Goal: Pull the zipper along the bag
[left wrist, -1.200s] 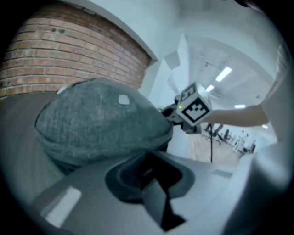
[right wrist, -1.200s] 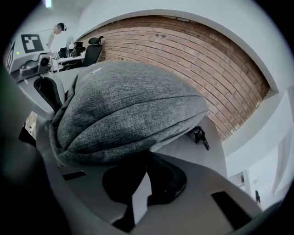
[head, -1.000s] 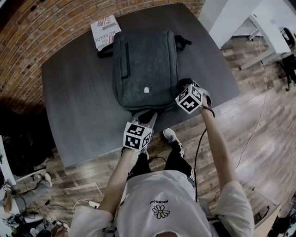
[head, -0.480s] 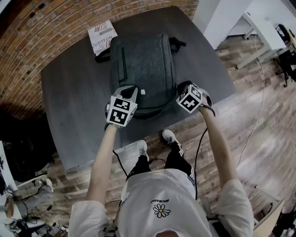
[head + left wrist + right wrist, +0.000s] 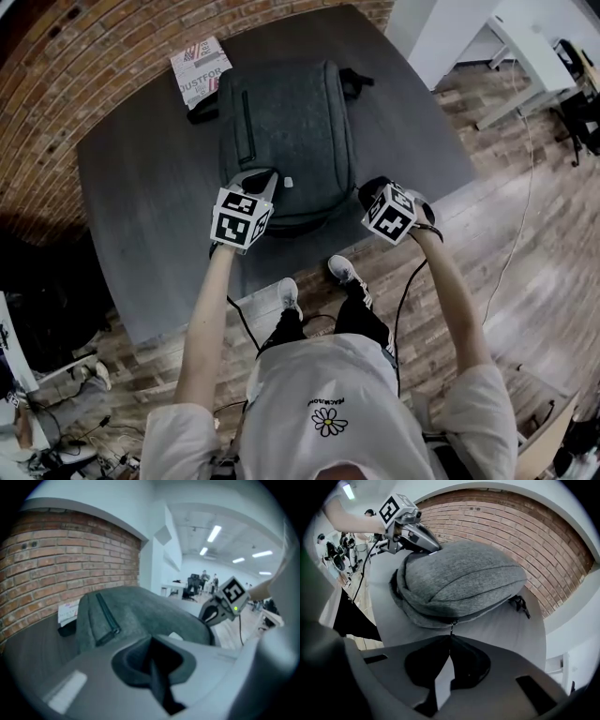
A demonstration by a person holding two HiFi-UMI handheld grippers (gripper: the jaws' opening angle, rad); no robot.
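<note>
1. On the dark grey table, seen from the head view, the grey felt backpack lies flat. Its far end is near the far edge and its near end stops just short of the near edge. A printed booklet sits toward the far left corner, just beside it.
2. From the same view, my left gripper rests on the backpack's near left corner. My right gripper is at its near right corner, close to the table's near edge.
3. Left gripper view: the jaws are clenched together with the tip over the grey fabric. I cannot tell whether any cloth is pinched. I judge this hand is there to brace the bag.
4. Right gripper view: the jaws are closed on the small metal zipper pull. The pull hangs from the zip line that runs round the backpack's side.
5. To do this step well, I would press down firmly with the left so the bag cannot slide. I would draw the right low along the zip line and follow its curve rather than tugging outward. A steady pace should stop the thin tab slipping from the pads.
</note>
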